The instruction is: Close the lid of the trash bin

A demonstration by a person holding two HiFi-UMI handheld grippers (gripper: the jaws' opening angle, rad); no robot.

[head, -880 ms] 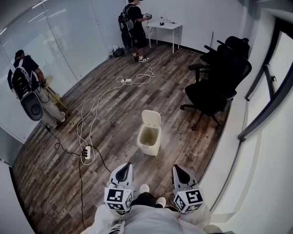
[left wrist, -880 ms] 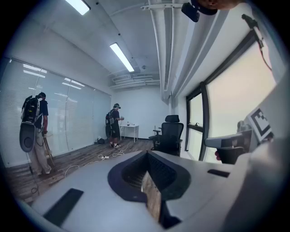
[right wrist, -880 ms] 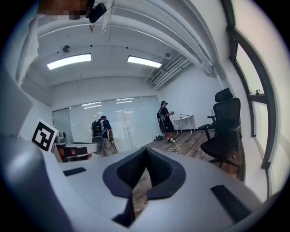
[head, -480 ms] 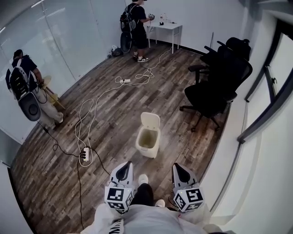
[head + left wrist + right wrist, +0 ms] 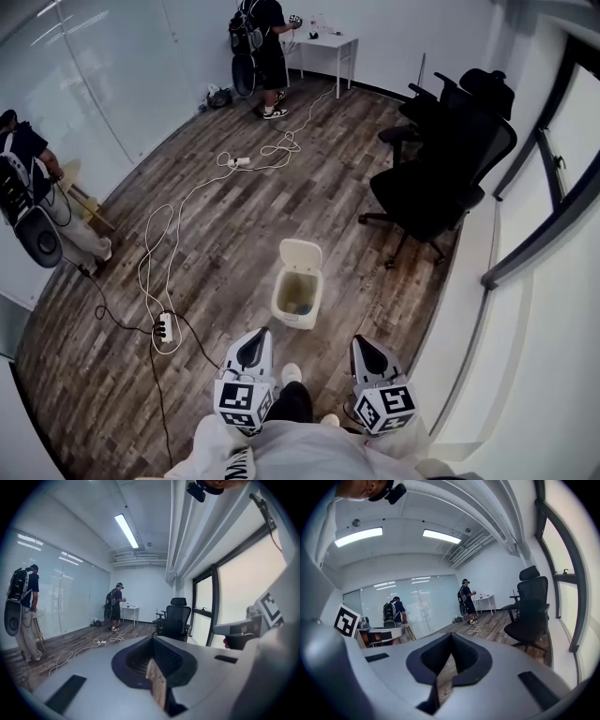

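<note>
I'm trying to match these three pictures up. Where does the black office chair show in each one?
Head view: the chair is at upper right, beyond the bin.
Left gripper view: the chair is just right of centre, above the jaws.
Right gripper view: the chair is at the right side.
Shared landmark: the white table at the far wall, left of the chair in all three.

The left claw [image 5: 255, 339] and right claw [image 5: 362, 345] are matt grey plastic. Ahead of them, the bin [image 5: 292, 319] is smooth cream plastic on a matt, grainy wooden floor [image 5: 244, 234].
</note>
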